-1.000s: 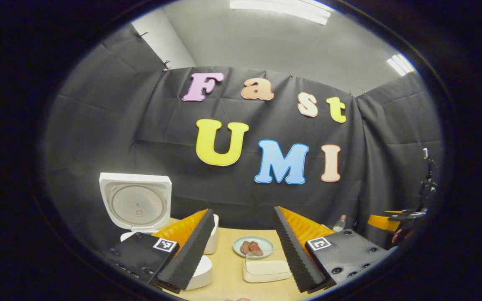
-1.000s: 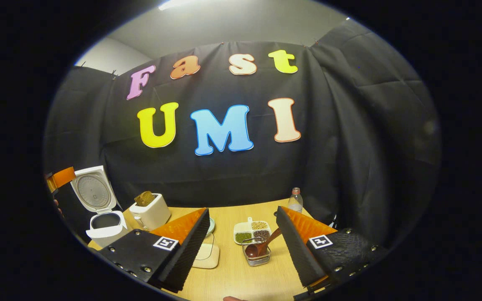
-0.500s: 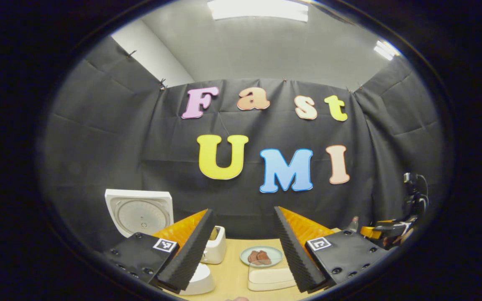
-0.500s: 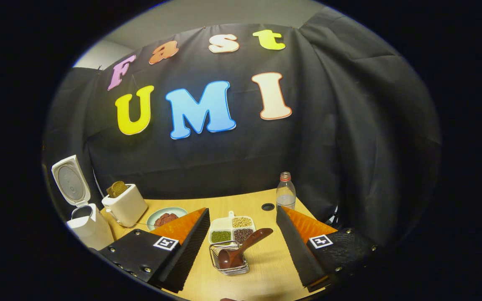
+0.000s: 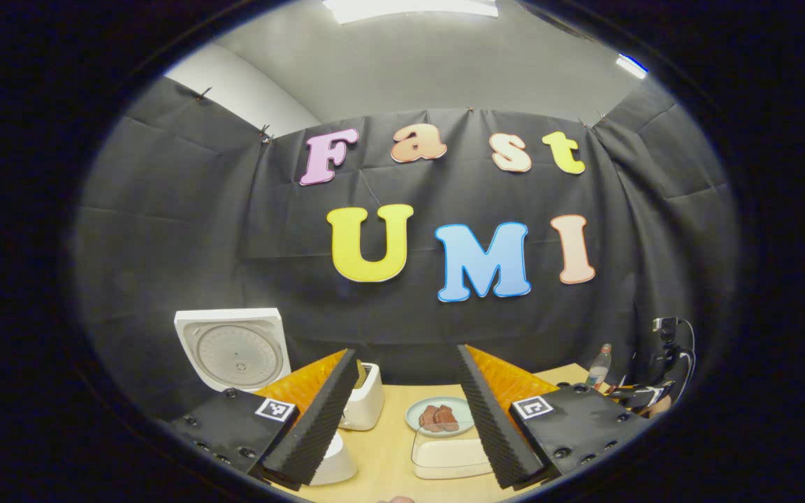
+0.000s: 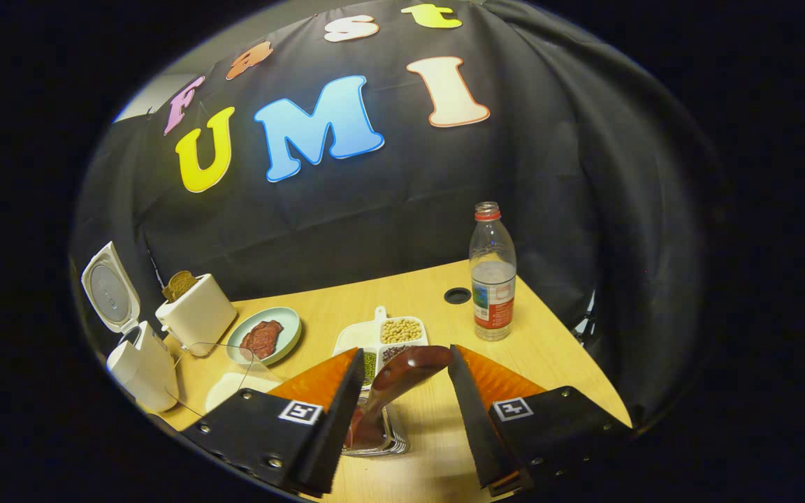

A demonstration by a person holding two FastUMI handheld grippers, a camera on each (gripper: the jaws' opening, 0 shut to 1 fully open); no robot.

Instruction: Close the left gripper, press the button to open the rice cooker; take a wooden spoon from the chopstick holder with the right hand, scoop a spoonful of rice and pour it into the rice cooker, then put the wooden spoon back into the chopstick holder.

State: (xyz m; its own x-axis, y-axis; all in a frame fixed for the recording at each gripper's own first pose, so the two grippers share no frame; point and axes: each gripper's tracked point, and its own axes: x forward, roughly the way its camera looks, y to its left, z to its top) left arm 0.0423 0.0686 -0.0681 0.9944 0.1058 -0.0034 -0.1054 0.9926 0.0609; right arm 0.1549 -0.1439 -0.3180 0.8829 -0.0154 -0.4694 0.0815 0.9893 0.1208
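The white rice cooker (image 6: 140,367) stands at the table's left end with its lid (image 6: 110,293) up; in the left gripper view the raised lid (image 5: 231,348) shows behind my left finger. A dark wooden spoon (image 6: 402,381) leans in the wire chopstick holder (image 6: 381,439). My right gripper (image 6: 404,356) is open, one finger on each side of the spoon's upper end, with a small gap on the left side. A divided white tray (image 6: 357,340) of grains and beans lies just beyond. My left gripper (image 5: 406,356) hangs open above the table, holding nothing.
A white toaster (image 6: 196,314) with bread stands beside the cooker. Next to it lie a plate of meat (image 6: 264,337) and a clear-lidded white dish (image 5: 448,457). A water bottle (image 6: 492,272) and a round table hole (image 6: 457,295) are at the far right corner.
My right gripper has dropped and moved in over the holder, so the spoon now sits between its fingers, which have narrowed slightly. The left gripper has only drifted a little.
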